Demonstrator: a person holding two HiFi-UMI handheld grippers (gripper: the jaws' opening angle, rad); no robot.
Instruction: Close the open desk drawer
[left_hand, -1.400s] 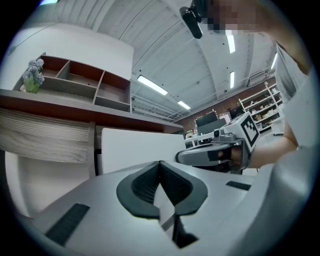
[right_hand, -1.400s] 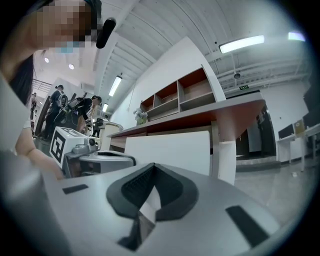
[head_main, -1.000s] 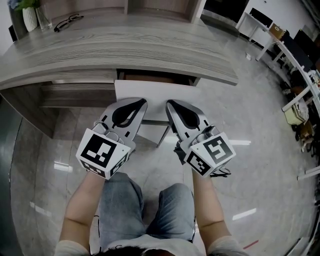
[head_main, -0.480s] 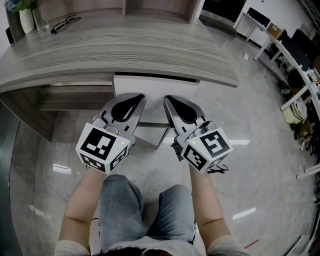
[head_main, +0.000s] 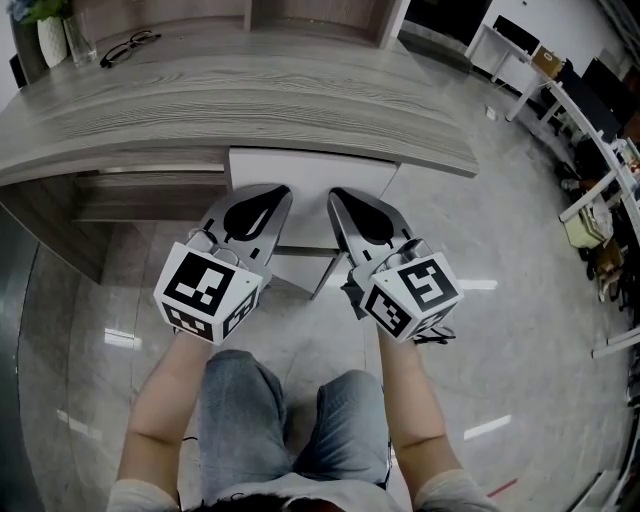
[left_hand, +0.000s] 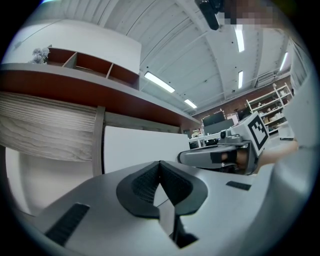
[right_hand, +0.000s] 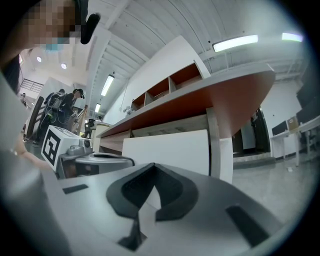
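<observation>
The white drawer front (head_main: 312, 168) sits flush under the edge of the grey wooden desk top (head_main: 250, 100), with no dark gap showing above it. My left gripper (head_main: 276, 191) and right gripper (head_main: 338, 196) are side by side, both shut and empty, tips at the drawer front's lower part. In the left gripper view the left gripper (left_hand: 160, 163) points at the white drawer front (left_hand: 135, 150), with the right gripper (left_hand: 220, 156) beside it. The right gripper view has the right gripper (right_hand: 152, 165) before the drawer front (right_hand: 170, 150) and the left gripper (right_hand: 92, 161) alongside.
A pair of glasses (head_main: 130, 44) and a white vase (head_main: 54, 36) lie at the desk's far left, with shelf compartments behind. The person's knees (head_main: 290, 410) are below the grippers over a glossy floor. White desks (head_main: 600, 130) stand at the right.
The drawer has slid in under the desk and the dark gap above its front has gone. Both grippers moved forward with it, still shut.
</observation>
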